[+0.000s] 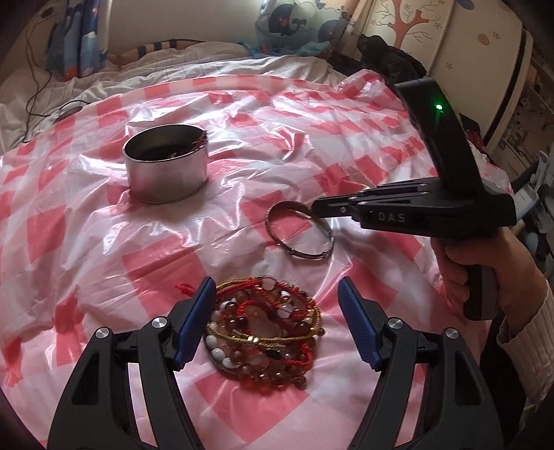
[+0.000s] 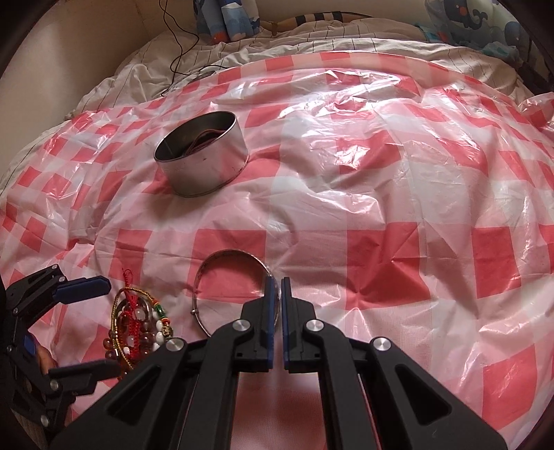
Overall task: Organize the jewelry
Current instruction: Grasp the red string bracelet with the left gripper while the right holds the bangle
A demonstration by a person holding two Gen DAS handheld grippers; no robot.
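Two claws are mine: my right claw (image 2: 277, 281) is clenched on the bangle's (image 2: 221, 258) rim, on the checked sheet (image 2: 381, 194) near the tin (image 2: 202, 162). My left claw (image 1: 275, 327) gapes wide over the bead pile (image 1: 263, 329).

A crinkled pink-and-white checked plastic sheet (image 2: 346, 194) is covering the bed. A thin black cable (image 2: 173, 52) is trailing at upper left, beside a blue cartoon-print cushion (image 2: 225, 20).
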